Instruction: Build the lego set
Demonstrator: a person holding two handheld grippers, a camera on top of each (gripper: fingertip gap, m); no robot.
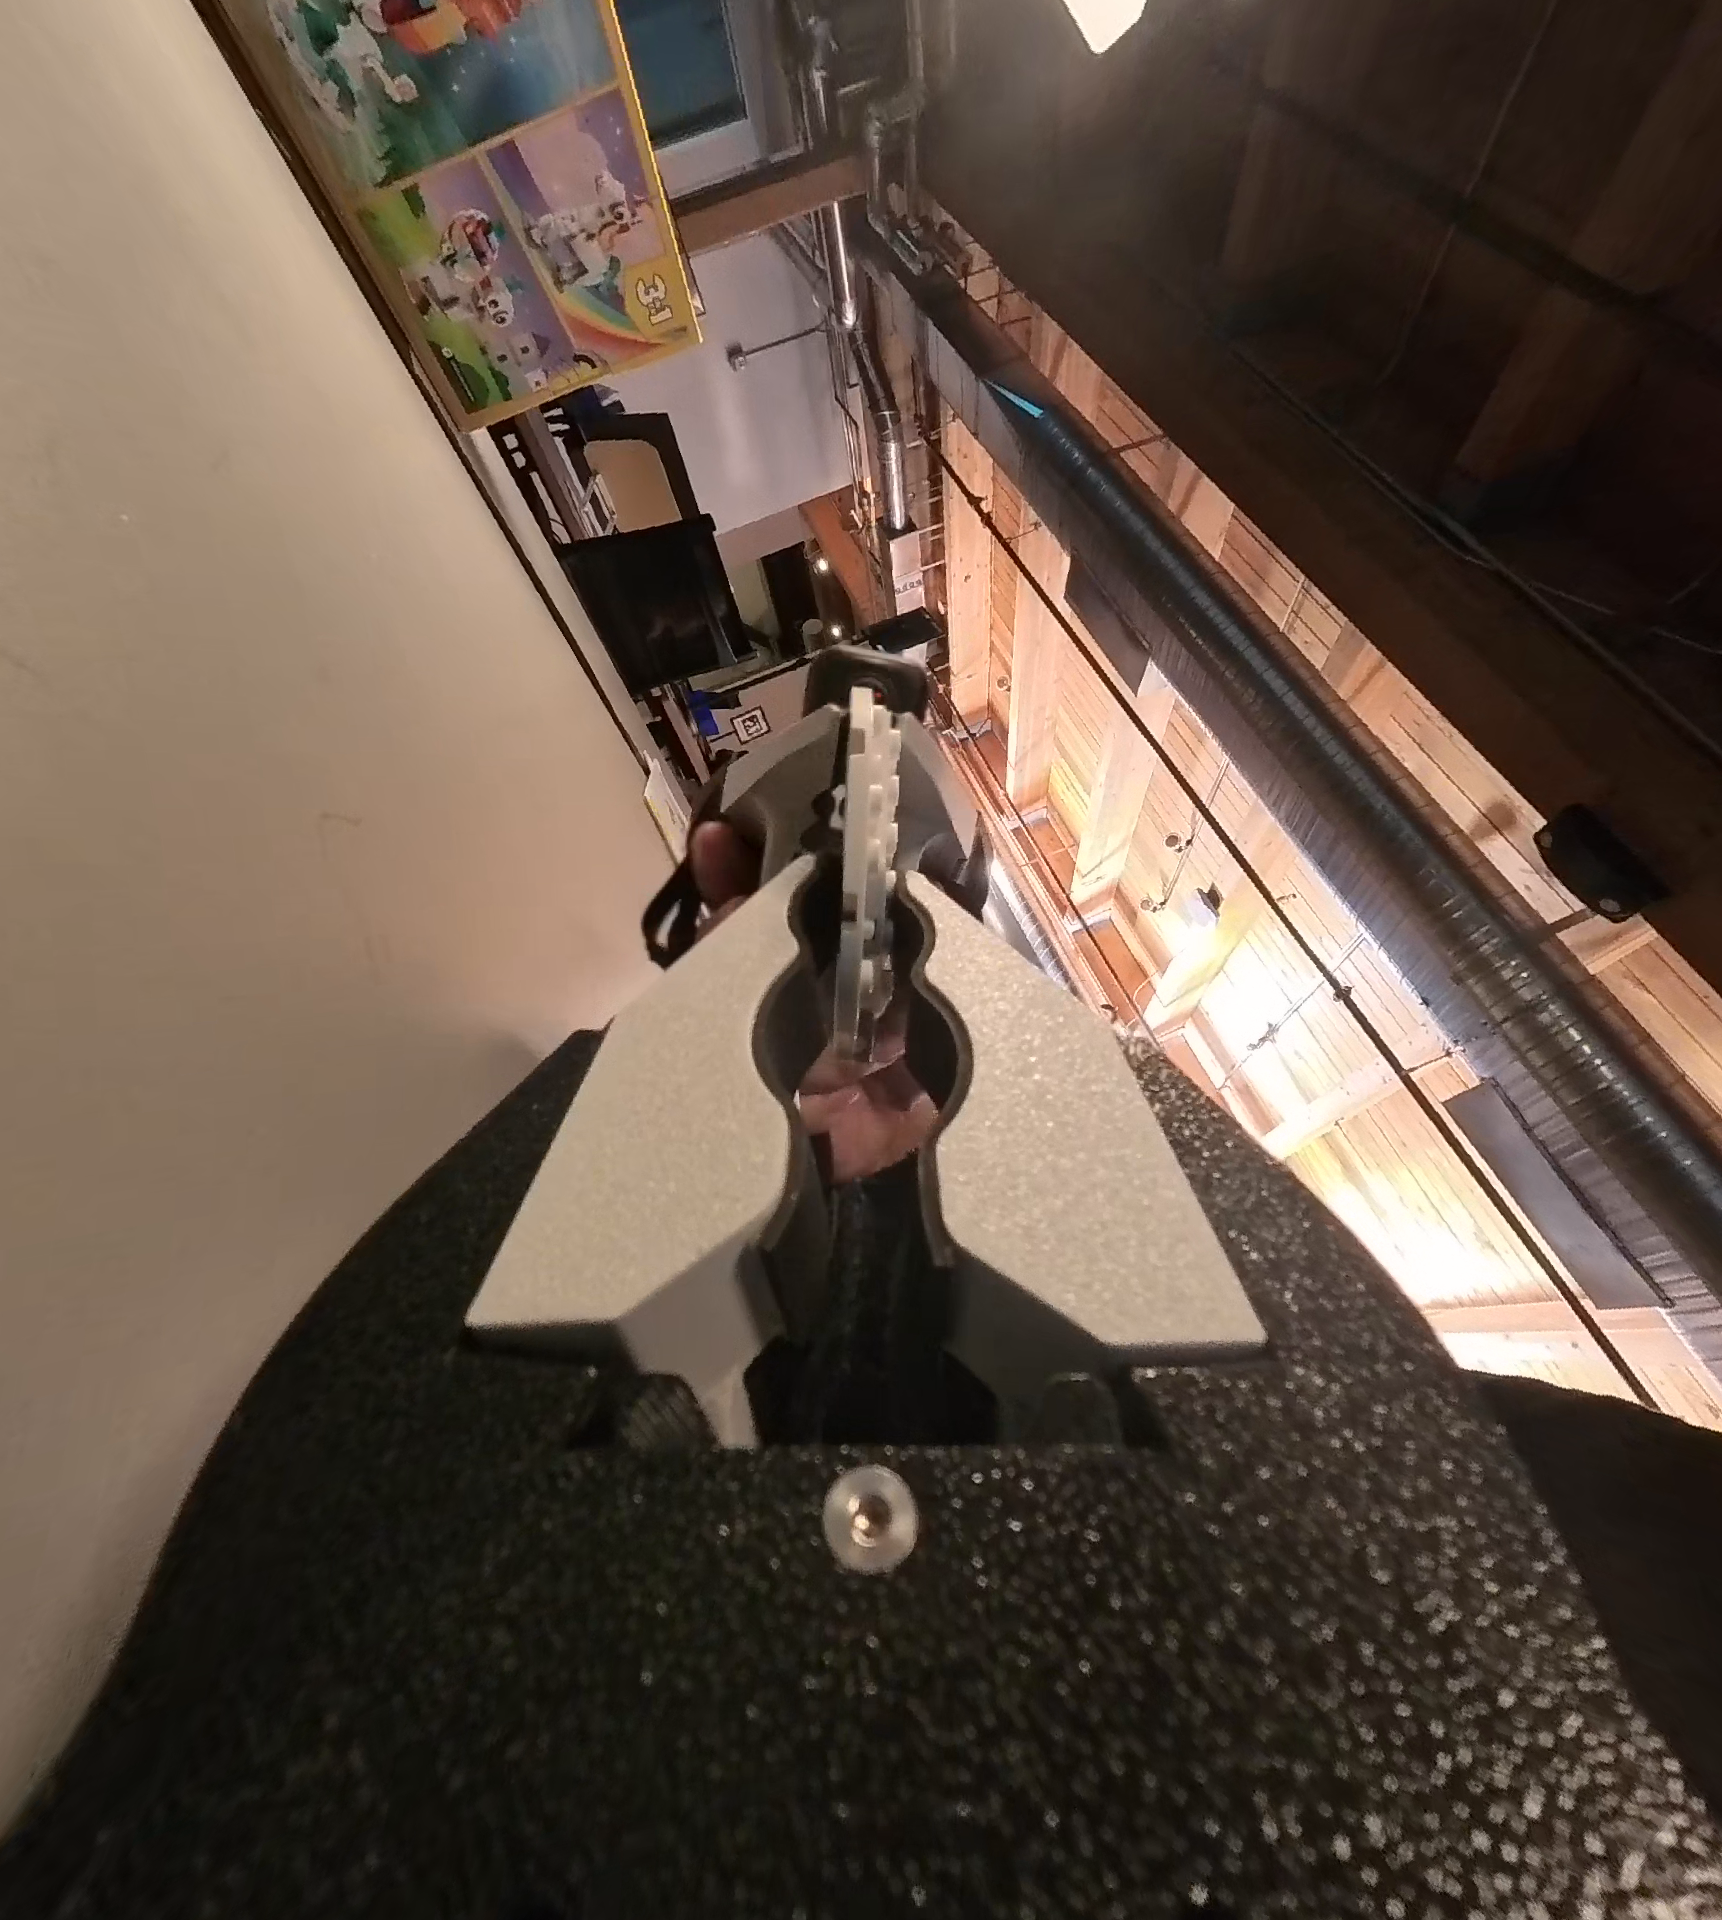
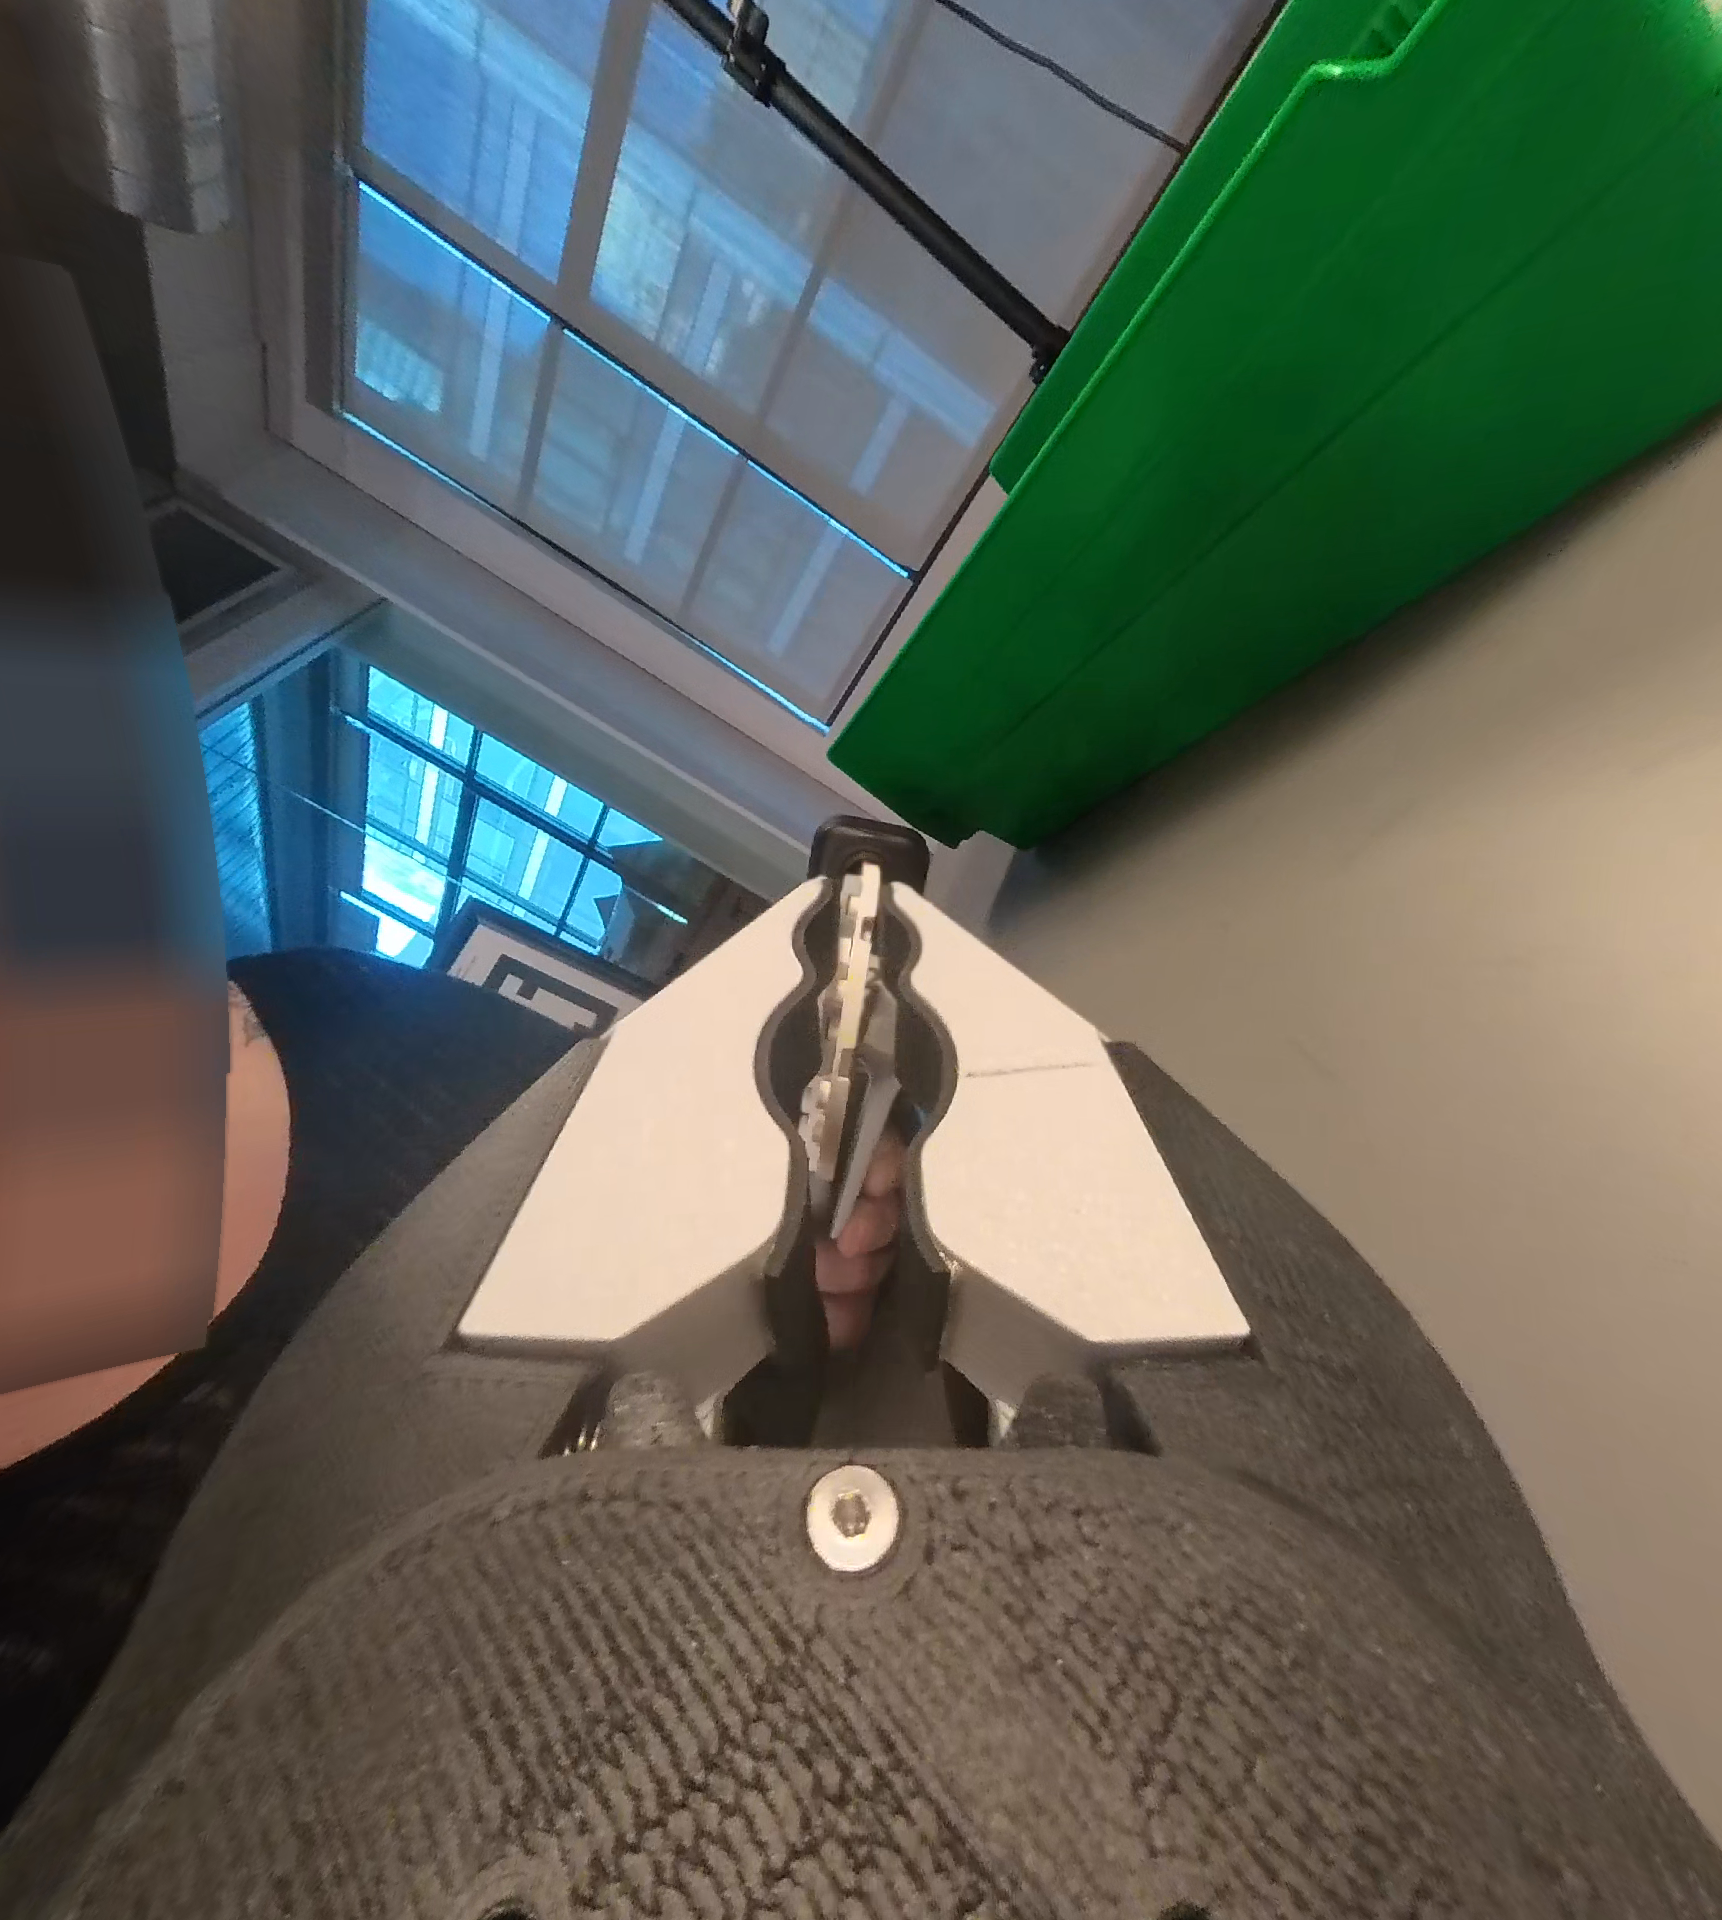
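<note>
In the left wrist view my left gripper [image 1: 862,883] is shut on a white studded lego plate [image 1: 867,790], seen edge-on and sticking out past the fingertips. My right gripper [image 1: 795,790] faces it from the far side and holds the same piece, with its black camera just behind. In the right wrist view my right gripper [image 2: 862,894] is shut on the white plate assembly [image 2: 852,966], which has a second thin plate angled off it. The left gripper's black camera [image 2: 867,844] shows just beyond the tips. Both grippers are lifted off the table and tilted.
A colourful lego box [image 1: 483,208] stands on the white table [image 1: 161,623] at the upper left. A green plastic bin [image 2: 1356,468] sits on the table [image 2: 1459,1039] at the right. A person's arm [image 2: 57,1195] is at the left, and windows lie behind. Less than 4 cm separates the two grippers' tips.
</note>
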